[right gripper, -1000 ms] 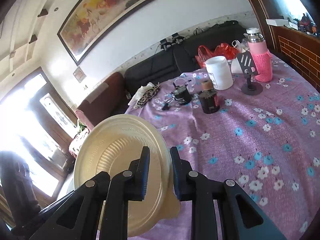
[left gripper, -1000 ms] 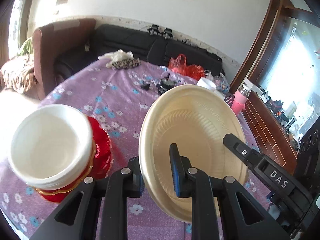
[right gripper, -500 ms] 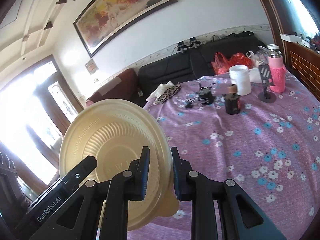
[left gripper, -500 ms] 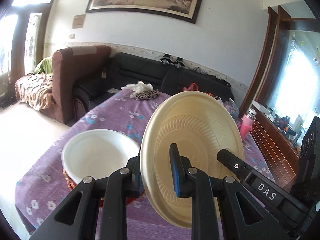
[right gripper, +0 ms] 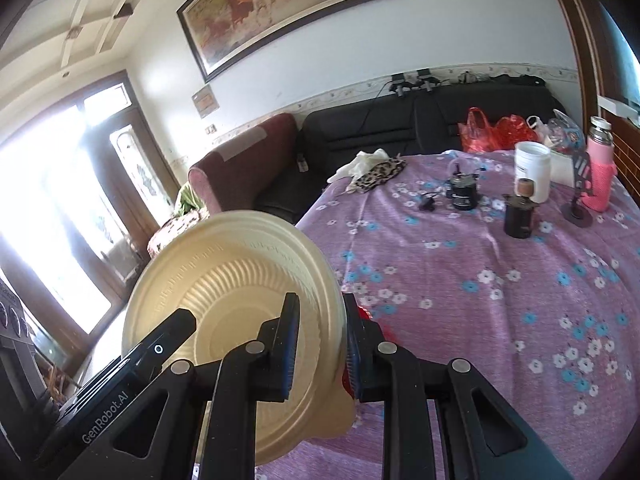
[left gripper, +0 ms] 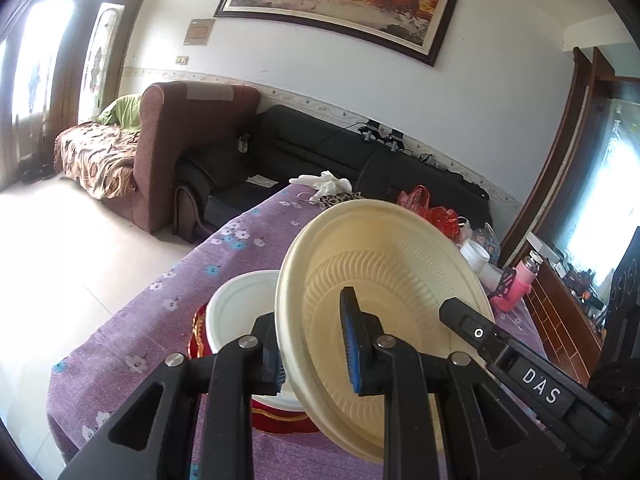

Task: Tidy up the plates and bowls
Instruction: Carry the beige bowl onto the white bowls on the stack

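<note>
Between my two grippers, the cream plate hung tilted on edge.
My left gripper was easing open on the rim, the right gripper pinched it; the white bowl had drawn beneath, so stacking looked near.

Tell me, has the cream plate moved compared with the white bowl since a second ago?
Yes. The cream plate has shifted left, now overlapping the white bowl.
</note>
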Motion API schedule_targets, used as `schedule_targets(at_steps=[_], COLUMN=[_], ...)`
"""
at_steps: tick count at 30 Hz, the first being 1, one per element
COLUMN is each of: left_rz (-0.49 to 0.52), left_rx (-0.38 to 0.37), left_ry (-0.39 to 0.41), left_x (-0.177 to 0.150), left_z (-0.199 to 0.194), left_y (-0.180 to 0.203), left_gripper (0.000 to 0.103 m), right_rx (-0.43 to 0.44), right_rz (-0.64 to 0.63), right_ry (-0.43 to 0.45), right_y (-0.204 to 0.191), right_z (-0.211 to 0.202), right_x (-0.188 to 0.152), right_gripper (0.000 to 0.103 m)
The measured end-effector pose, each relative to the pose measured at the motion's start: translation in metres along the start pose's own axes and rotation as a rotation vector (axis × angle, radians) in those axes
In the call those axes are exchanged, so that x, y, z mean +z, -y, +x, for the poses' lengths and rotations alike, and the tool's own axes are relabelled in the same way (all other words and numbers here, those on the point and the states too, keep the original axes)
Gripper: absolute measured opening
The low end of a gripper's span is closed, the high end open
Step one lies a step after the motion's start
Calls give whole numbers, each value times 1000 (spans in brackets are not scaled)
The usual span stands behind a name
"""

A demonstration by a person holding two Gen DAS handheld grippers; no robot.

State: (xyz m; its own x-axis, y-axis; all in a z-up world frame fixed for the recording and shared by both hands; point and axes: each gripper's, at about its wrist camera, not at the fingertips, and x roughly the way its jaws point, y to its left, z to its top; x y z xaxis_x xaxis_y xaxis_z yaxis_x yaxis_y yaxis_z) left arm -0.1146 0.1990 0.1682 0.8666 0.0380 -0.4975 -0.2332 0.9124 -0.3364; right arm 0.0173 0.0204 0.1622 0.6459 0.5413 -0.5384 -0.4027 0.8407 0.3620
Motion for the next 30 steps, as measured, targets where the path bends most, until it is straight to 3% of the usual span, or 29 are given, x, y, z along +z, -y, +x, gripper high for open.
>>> schedule_targets(at_steps=[17, 30], left_rz=[-31, -12], left_rx=[67, 110], left_ry=[-15, -71], left_x=[20, 14], left_z=[35, 68], left_y=[-41, -48], left_gripper=[26, 26], right_rx=[-2, -21], right_rz=[-67, -74], right_ry=[-63, -106], right_y=[-36, -31], right_z=[58, 88], right_x=[12, 10], right_gripper=[23, 24])
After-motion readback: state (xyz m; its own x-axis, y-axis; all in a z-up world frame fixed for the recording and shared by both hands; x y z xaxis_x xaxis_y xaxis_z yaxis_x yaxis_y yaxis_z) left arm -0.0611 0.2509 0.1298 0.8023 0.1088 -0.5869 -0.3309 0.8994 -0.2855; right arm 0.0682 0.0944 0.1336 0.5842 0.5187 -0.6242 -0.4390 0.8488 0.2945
